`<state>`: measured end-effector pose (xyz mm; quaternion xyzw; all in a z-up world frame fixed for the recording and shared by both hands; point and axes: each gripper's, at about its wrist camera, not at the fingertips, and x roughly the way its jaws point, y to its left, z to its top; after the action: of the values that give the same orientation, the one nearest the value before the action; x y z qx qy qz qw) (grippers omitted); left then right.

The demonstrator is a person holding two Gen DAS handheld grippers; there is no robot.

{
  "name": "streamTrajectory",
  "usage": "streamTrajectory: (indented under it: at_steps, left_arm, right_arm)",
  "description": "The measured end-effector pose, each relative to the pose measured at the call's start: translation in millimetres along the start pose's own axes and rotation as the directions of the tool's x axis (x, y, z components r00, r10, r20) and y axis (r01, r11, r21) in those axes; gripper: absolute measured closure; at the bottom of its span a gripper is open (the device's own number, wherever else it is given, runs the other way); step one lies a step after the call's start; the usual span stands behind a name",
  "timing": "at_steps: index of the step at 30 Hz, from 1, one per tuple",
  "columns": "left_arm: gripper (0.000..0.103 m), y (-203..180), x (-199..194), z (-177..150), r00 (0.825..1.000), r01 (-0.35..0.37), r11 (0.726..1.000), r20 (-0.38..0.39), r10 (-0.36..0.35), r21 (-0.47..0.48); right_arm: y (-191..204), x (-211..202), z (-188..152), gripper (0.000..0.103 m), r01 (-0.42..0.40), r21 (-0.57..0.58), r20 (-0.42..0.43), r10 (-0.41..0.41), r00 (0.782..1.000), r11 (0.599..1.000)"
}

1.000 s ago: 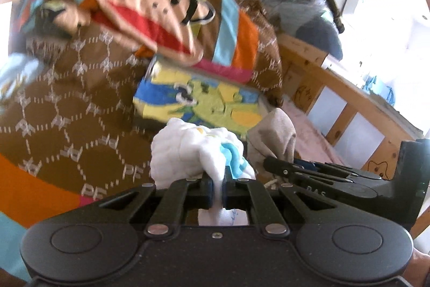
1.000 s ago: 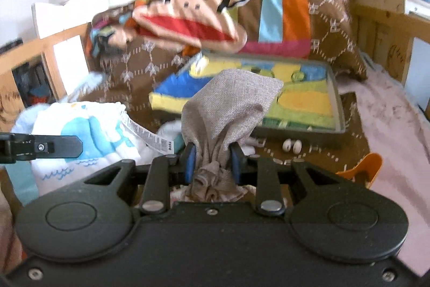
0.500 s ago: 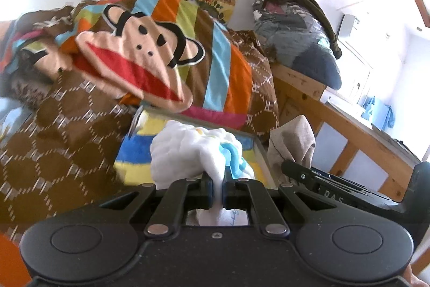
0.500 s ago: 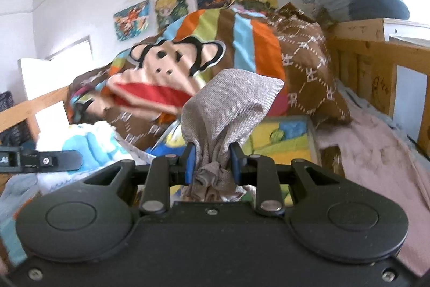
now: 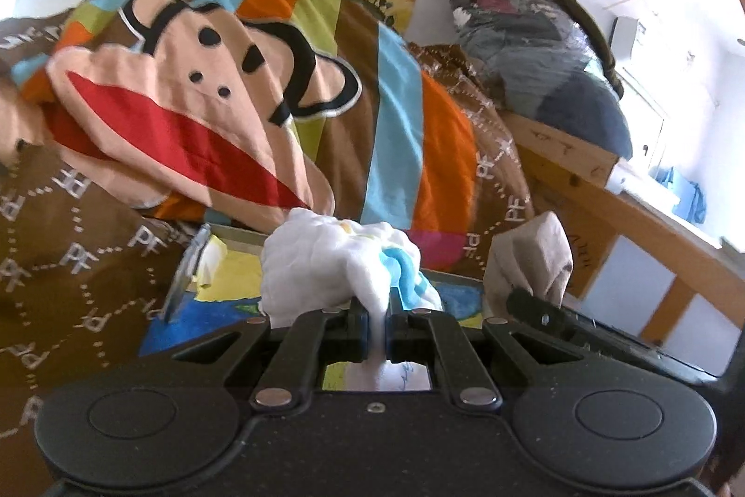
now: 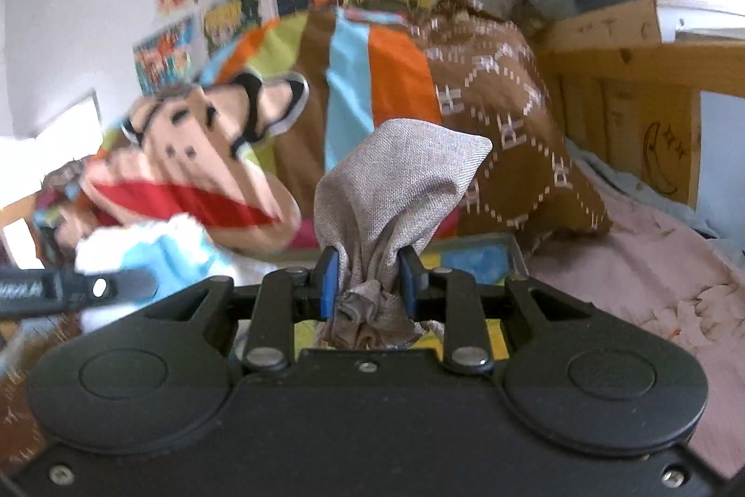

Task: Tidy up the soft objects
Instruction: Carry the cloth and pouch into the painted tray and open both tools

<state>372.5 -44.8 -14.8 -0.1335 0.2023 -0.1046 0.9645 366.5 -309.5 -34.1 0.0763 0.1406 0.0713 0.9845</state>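
Left wrist view: left gripper (image 5: 385, 327) clamped tight on crumpled white-and-blue soft cloth (image 5: 335, 264), carried above the bed, near the colourful puzzle tray (image 5: 219, 278).

Right wrist view: right gripper (image 6: 368, 280) pinching grey woven fabric pouch (image 6: 396, 180) at its gathered neck.

Step judged: transport. Next: locate a drop spot, then release.
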Motion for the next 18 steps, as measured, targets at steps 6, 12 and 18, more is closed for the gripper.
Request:
streamTrajectory:
  at_steps: [6, 12, 18]
  left_arm:
    - [0.097, 2, 44, -22, 0.998, -0.014, 1.0, -0.063, 0.014, 0.0]
    - [0.097, 7, 57, -39, 0.991, -0.014, 1.0, -0.135, 0.014, -0.005]
    - [0.097, 16, 60, -47, 0.984, -0.029, 0.999, -0.178, 0.023, -0.031]
  right_arm:
    - [-10, 49, -33, 0.083, 0.022, -0.026, -0.114, -0.024, 0.993, 0.999]
    - [-10, 85, -65, 0.083, 0.03, -0.033, -0.218, -0.037, 0.975, 0.999]
    - [4, 95, -80, 0.082, 0.029, -0.026, -0.274, -0.035, 0.961, 0.999]
